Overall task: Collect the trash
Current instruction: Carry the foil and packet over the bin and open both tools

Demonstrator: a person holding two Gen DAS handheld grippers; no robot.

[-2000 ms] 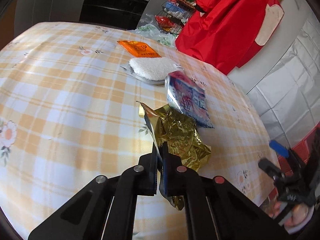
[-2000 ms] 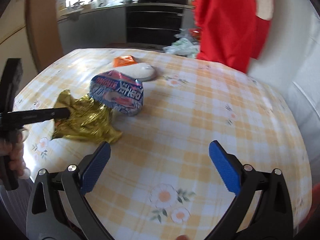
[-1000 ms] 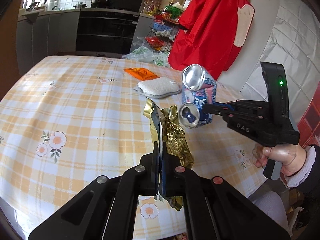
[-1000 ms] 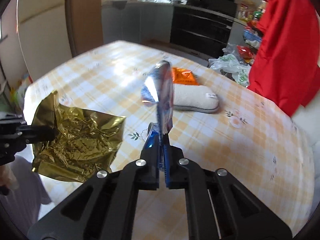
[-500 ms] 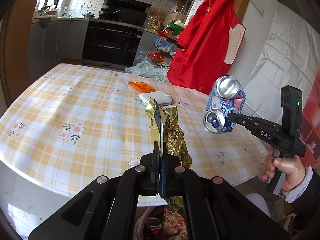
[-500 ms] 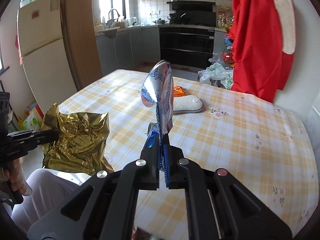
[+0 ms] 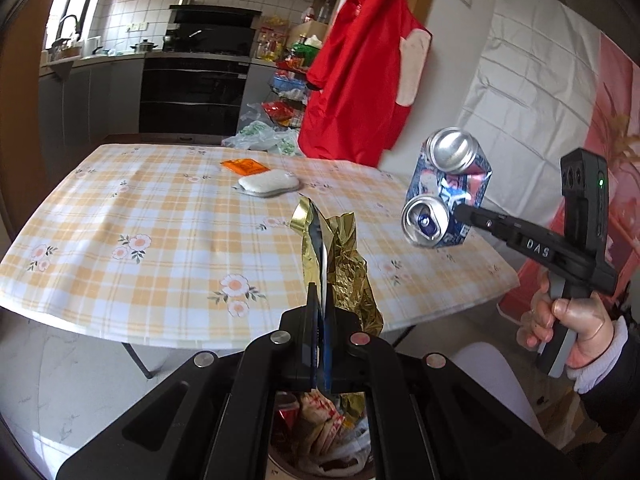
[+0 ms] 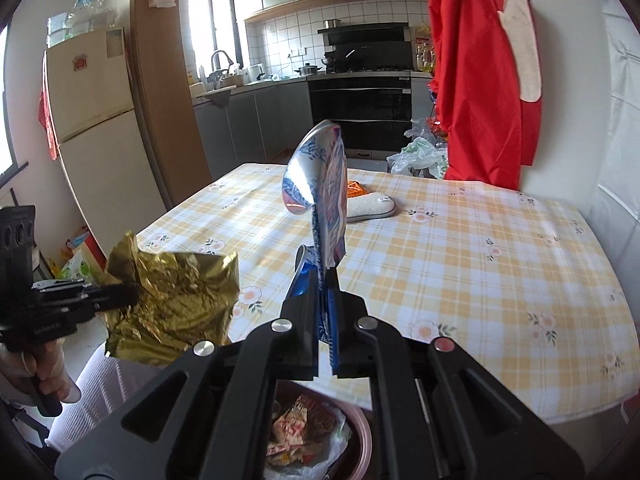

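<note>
- My left gripper (image 7: 321,312) has its fingers pressed together on the crumpled gold foil wrapper (image 7: 344,264), which sticks up in the air in front of the near edge of the surface (image 7: 160,216).
- My right gripper (image 8: 323,300) has its fingers pinching a flattened blue and red drink can (image 8: 326,200), held upright on its edge above the near side of the surface.
- In the left view the can (image 7: 448,196) hangs at the right, off the near right corner of the surface, with my right hand (image 7: 568,320) on the grip.
- Below both grippers a lined trash bin (image 8: 356,436) sits on the floor, with wrappers in it.
- Far on the surface lie a white sponge pad (image 7: 268,182) and, just beyond it, an orange packet (image 7: 243,165).
- A red garment (image 8: 480,80) hangs at the far right.
</note>
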